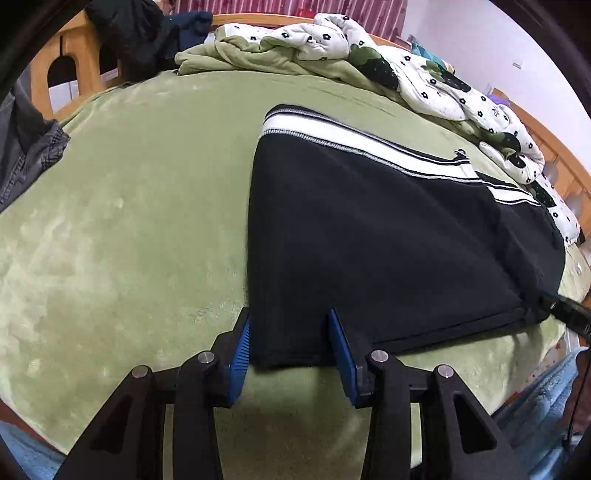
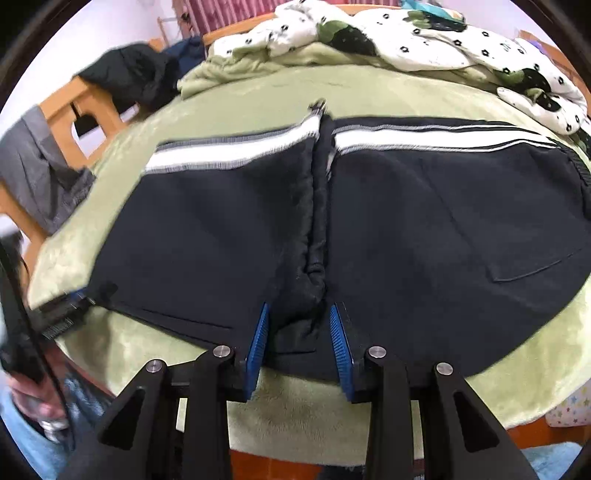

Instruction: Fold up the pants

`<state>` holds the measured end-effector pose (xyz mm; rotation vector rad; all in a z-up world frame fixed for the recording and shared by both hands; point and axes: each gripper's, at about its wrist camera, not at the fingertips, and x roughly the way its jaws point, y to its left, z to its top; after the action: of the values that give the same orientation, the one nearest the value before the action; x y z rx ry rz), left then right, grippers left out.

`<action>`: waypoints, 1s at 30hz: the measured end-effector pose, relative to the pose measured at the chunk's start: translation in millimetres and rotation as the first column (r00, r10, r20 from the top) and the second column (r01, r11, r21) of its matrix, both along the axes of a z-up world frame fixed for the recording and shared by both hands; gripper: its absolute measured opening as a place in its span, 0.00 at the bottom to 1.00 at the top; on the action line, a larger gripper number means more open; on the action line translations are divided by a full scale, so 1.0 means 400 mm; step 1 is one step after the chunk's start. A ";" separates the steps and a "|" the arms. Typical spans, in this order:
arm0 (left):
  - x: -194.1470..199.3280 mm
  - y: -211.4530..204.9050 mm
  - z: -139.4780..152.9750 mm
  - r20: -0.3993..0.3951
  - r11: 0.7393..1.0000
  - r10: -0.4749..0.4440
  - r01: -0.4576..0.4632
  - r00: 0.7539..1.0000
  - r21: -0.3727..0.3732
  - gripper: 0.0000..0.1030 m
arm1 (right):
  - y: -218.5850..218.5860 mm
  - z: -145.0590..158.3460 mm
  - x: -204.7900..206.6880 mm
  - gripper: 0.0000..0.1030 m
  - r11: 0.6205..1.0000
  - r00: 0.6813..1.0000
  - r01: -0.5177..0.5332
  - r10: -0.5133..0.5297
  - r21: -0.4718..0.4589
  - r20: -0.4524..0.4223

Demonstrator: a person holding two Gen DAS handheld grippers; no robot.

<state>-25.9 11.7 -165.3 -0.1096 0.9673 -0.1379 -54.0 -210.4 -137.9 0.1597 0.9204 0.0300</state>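
Black pants with a white side stripe lie flat on the green blanket. My left gripper stands open over their near left corner, and the cloth lies slack between the blue pads. In the right wrist view the pants stretch across the bed with a bunched seam down the middle. My right gripper is open astride the near end of that seam, its pads not pressing the cloth. Each gripper shows at the edge of the other view: the right gripper and the left gripper.
A crumpled white flowered quilt lies along the far side of the bed. A grey garment and a dark jacket hang on the wooden bed frame at the left. A person's hand is at the lower left.
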 end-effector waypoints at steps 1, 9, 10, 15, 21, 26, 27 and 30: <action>0.005 0.009 0.020 -0.013 1.000 0.000 -0.001 1.000 -0.025 0.38 | -0.017 0.018 -0.007 0.32 1.000 1.000 0.011 -0.011 0.001 0.012; 0.060 0.038 0.117 0.062 0.998 0.041 -0.038 0.997 -0.060 0.42 | -0.331 0.195 -0.081 0.69 0.960 0.940 0.277 -0.263 -0.038 0.219; 0.080 0.035 0.121 0.058 0.998 0.043 -0.040 0.997 -0.052 0.42 | -0.365 0.197 -0.079 0.72 0.950 0.931 0.308 -0.290 -0.051 0.222; 0.148 0.042 0.107 0.033 0.996 0.078 -0.077 0.996 -0.039 0.42 | -0.602 0.133 -0.057 0.72 0.891 0.884 0.452 -0.440 -0.046 0.157; 0.230 0.082 0.065 -0.046 0.992 0.097 -0.100 0.994 -0.083 0.49 | -0.770 0.011 0.000 0.72 0.858 0.856 0.494 -0.508 0.141 0.091; 0.291 0.110 0.012 -0.127 0.977 0.084 -0.107 0.988 -0.184 0.55 | -0.844 -0.056 0.057 0.72 0.825 0.842 0.496 -0.534 0.270 0.084; 0.302 0.109 -0.001 -0.143 0.977 0.069 -0.097 0.987 -0.192 0.55 | -0.850 -0.060 0.067 0.72 0.820 0.835 0.499 -0.541 0.282 0.096; 0.327 0.101 -0.032 -0.150 0.975 0.034 -0.065 0.988 -0.212 0.55 | -0.869 -0.059 0.099 0.64 0.808 0.824 0.504 -0.556 0.304 0.110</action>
<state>105.0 52.0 -178.2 -0.3482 1.0923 -0.1910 -14.4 -558.1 -161.3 0.6533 0.6440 -0.3549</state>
